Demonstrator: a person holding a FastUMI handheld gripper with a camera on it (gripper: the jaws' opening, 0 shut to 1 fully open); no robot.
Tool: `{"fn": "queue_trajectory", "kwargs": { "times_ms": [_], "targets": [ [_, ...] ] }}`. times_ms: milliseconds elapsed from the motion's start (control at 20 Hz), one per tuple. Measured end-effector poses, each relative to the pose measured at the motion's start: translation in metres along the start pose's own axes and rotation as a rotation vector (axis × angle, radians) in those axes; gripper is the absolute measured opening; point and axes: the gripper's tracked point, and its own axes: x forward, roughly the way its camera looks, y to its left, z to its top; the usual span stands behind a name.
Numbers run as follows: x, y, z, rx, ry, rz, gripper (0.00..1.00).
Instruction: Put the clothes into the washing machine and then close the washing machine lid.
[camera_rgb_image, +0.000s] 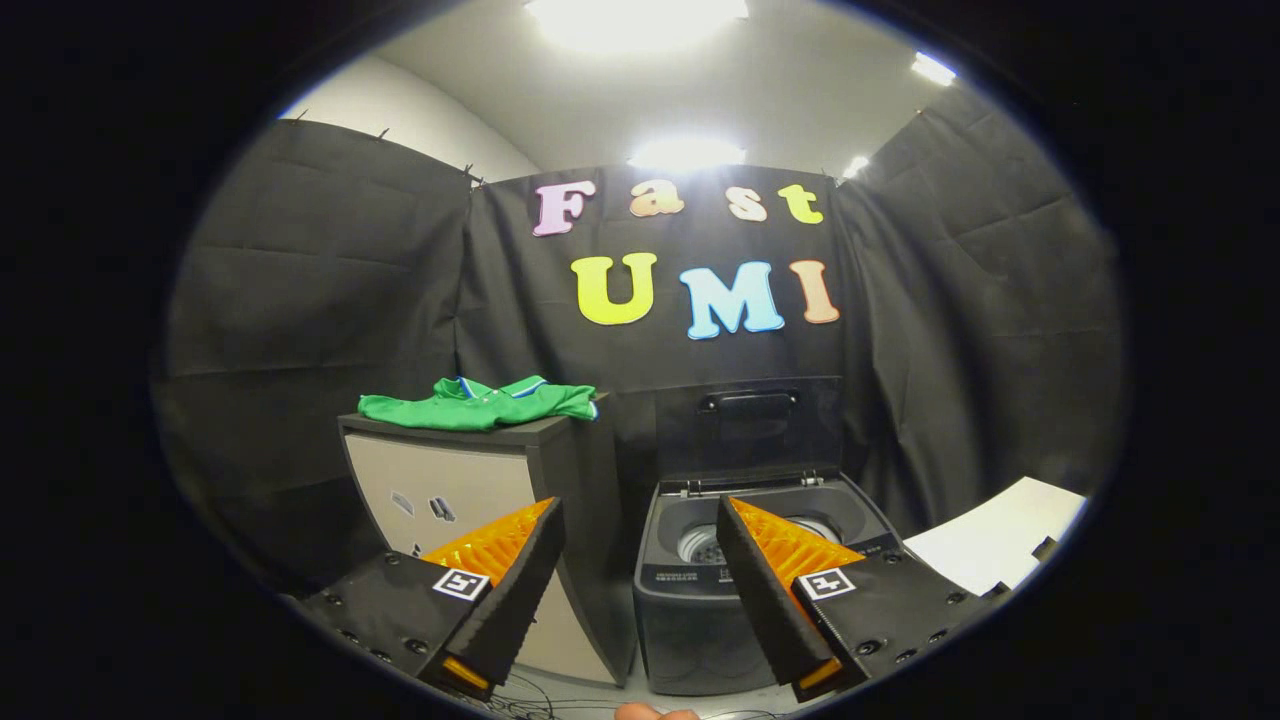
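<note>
Fingers sit closest to the lens, spread wide with nothing between them; my gripper is open and empty.

Key relation: green shirt lies beyond the fingers at about 11 o'clock, up and to the left of the gap, well apart from the tips. It's higher than the fingers, resting on top of the cabinet. Long axis runs left-right, roughly across my line of approach, so I judge a pinch across the middle fold would work better than going end-on.

Shirt reads as soft knit fabric, folded loosely into a flat, low heap, collar with a blue-white trim showing near the middle. Limp load; I expect it to drape and trail once lifted.

Cabinet under it: boxy, dark flat top, pale front panel, hard edges. Shirt's right end reaches the cabinet's right edge.

Washing machine stands just right of the cabinet, at 12 to 1 o'clock past the right finger, lower than the shirt. Dark grey plastic body, round drum opening visible. Lid is upright, hinged at the back, with a handle bar near its top.

Pale flat board at 3 o'clock, off to the side.

Nothing loaded yet; task at the start.
</note>
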Motion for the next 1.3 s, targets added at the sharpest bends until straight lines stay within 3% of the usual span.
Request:
{"fn": "queue_trajectory", "kwargs": {
  "times_ms": [250,350,650,1150,1300],
  "targets": [
    [0.031,0.032,0.046,-0.020,0.026,0.118,0.96],
    [0.052,0.064,0.072,0.018,0.035,0.211,0.96],
    [0.124,0.121,0.101,0.107,0.233,0.313,0.97],
    [0.231,0.204,0.084,0.058,0.485,0.302,0.98],
    [0.261,0.213,0.072,0.000,0.545,0.262,0.98]
  ]
}}
